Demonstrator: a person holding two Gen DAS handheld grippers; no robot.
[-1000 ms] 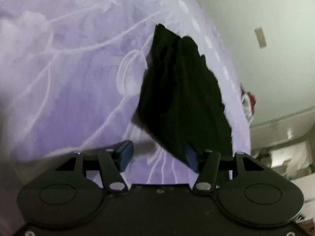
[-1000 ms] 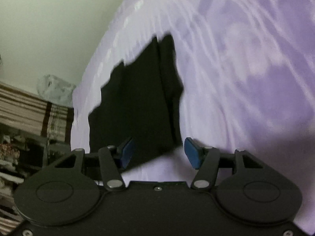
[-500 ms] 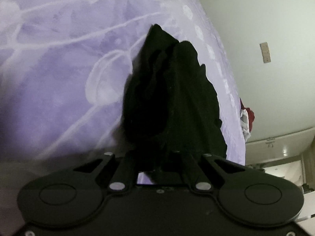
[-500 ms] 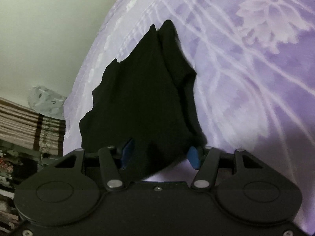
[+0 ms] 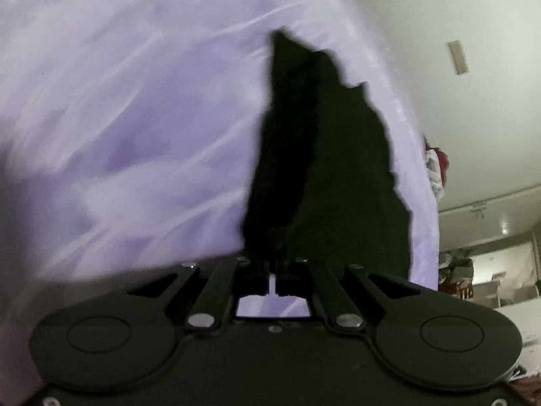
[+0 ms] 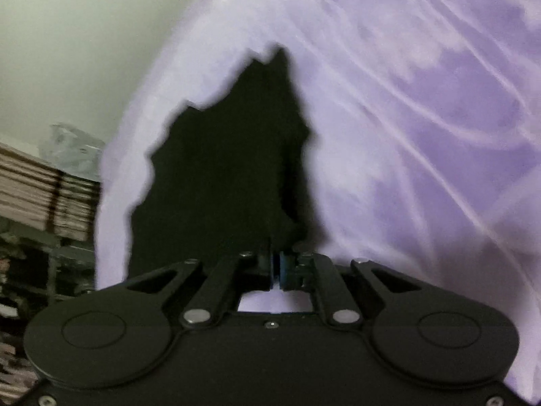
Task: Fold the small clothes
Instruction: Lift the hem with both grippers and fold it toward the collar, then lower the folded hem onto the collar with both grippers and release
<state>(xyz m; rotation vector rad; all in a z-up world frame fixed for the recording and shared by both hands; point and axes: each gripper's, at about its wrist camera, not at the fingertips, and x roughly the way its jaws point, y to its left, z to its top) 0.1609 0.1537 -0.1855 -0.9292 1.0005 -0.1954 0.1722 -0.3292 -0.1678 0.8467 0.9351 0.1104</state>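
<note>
My left tongs (image 5: 272, 272) were closed on the near edge of the black garment (image 5: 324, 169), their tips buried in the dark cloth, and my right tongs (image 6: 274, 267) were likewise pinched together on another part of that near edge, a sliver of blue pad showing beside the fabric. The garment (image 6: 216, 176) stretched away from both grips toward the far edge of the purple flowered bedspread (image 5: 135, 118), narrowing to a crumpled point; how much of it was lifted I could not tell through the blur. I judged I was carrying the near edge over for a fold. To do that well I needed to keep both grips level and evenly apart, hold the edge taut so the bunched left part flattened, and lay it squarely on the far edge.
</note>
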